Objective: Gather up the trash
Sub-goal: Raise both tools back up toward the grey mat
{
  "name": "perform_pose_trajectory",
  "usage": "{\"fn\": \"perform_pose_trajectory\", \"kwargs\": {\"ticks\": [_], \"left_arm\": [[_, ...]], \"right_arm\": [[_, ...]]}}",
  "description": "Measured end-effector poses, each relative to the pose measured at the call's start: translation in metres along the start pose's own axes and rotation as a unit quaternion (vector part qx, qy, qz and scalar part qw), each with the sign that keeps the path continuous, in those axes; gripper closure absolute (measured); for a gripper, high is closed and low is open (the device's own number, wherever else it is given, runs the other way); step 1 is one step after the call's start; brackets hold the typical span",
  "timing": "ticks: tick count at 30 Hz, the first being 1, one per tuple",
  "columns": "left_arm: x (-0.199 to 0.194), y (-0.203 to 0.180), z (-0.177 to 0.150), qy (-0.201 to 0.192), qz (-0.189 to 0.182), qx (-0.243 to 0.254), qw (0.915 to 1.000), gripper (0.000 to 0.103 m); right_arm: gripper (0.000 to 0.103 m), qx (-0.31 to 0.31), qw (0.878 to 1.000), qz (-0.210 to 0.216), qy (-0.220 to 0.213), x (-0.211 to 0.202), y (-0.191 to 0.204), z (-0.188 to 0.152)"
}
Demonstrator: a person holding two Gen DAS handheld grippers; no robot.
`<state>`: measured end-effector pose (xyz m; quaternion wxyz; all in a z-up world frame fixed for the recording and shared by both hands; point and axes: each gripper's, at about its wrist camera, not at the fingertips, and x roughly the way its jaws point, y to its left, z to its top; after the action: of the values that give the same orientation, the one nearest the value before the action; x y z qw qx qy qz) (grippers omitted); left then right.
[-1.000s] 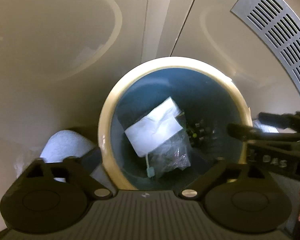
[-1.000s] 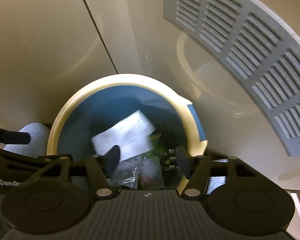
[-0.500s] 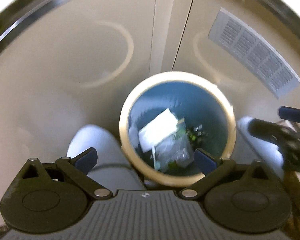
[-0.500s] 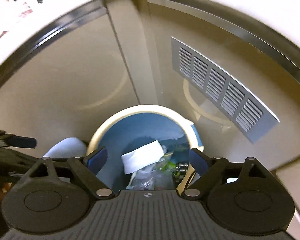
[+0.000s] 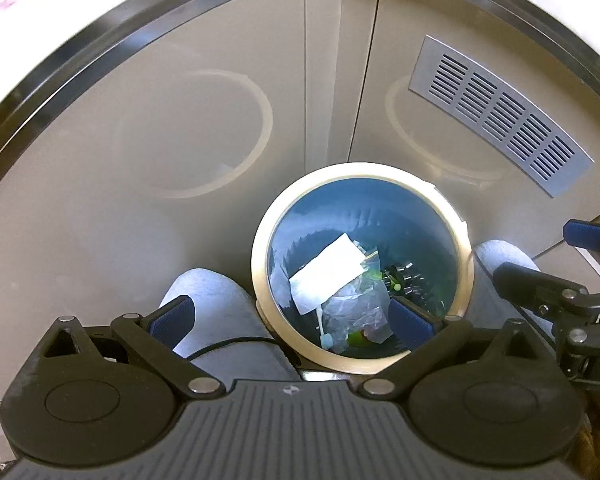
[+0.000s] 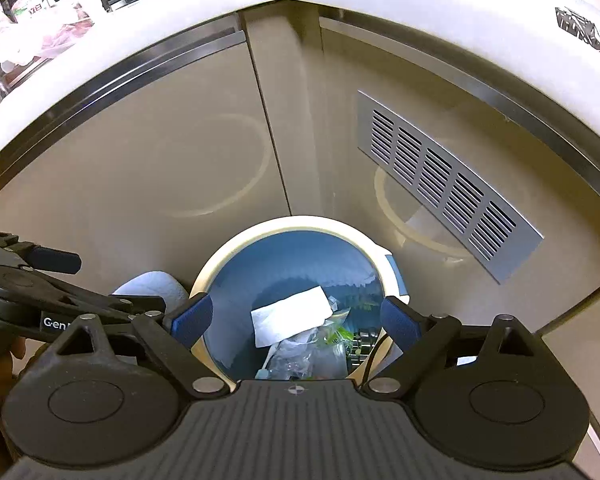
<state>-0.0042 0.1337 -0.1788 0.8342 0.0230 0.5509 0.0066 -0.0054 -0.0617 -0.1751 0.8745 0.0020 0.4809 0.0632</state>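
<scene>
A round trash bin with a cream rim and a blue liner is seen from above, standing on the floor against the beige cabinet corner. Inside it, a white sheet of paper is laid tilted on top of crumpled clear plastic wrappers, with green scraps and a small dark object beside them at the bottom

Bin mouth open; cabinet doors close behind, probably touching.
</scene>
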Motion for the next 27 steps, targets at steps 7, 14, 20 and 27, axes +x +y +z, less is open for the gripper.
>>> {"fn": "perform_pose_trajectory", "kwargs": {"ticks": [7, 14, 20, 27], "left_arm": [[-0.001, -0.001, -0.002, -0.007, 0.008, 0.002, 0.9999, 0.0], [-0.003, -0.005, -0.002, -0.012, 0.012, 0.015, 0.9997, 0.0], [-0.007, -0.003, -0.002, -0.025, 0.022, 0.014, 0.9993, 0.0], [-0.012, -0.002, 0.0, -0.037, 0.028, 0.019, 0.9987, 0.0]], "right_arm": [[0.01, 0.0, 1.0, 0.002, -0.001, 0.005, -0.002, -0.001], [0.009, 0.007, 1.0, 0.001, 0.0, 0.005, -0.001, -0.002], [0.009, 0.008, 1.0, 0.003, 0.0, 0.005, -0.002, -0.002], [0.009, 0.01, 1.0, 0.006, 0.003, 0.007, -0.003, -0.002]]}}
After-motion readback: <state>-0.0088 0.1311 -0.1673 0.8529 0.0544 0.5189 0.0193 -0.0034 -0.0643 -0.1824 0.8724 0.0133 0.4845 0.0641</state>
